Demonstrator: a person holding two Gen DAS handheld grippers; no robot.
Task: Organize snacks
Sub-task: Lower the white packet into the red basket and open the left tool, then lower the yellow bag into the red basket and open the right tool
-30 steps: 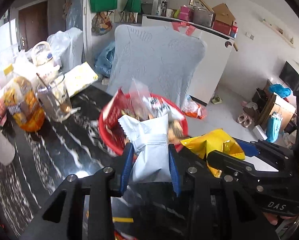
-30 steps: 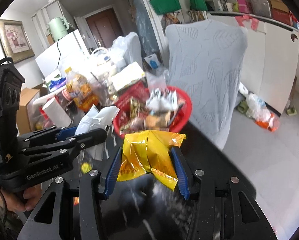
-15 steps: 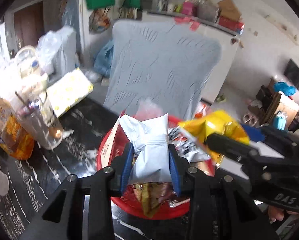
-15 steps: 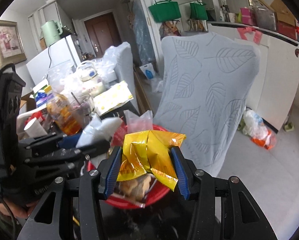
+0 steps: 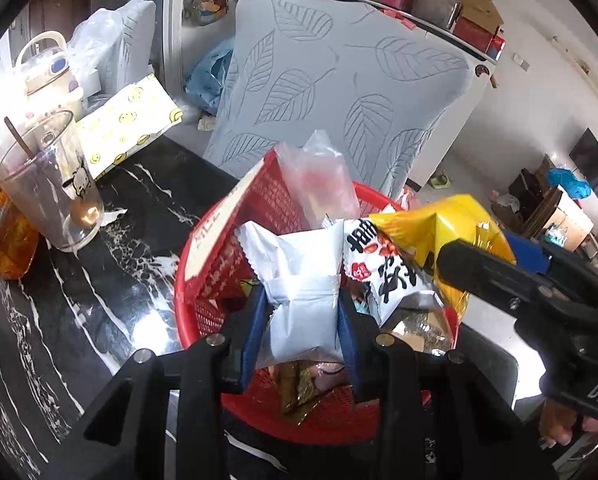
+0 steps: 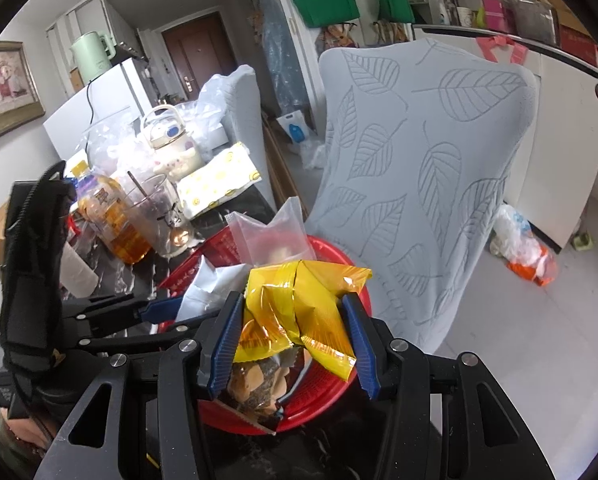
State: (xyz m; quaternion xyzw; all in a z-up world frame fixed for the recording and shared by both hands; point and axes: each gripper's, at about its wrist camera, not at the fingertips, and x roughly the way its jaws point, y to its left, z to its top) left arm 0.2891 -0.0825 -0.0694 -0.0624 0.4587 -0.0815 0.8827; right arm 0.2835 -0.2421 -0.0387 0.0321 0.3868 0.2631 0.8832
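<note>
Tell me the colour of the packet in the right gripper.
Yellow packet, with orange patches; it shows best in the right wrist view.

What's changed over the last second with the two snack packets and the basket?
Both hand-held grippers moved forward from short of the red basket to above it. The left still clamps the white packet, the right the yellow packet. Nothing released.

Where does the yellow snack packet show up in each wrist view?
Left wrist: yellow snack packet at right of centre, clamped by the right hand-held gripper over the red basket.
Right wrist: the packet sits low in the centre, between the blue pads.
Shared landmark: the leaf-patterned chair cover.
</note>
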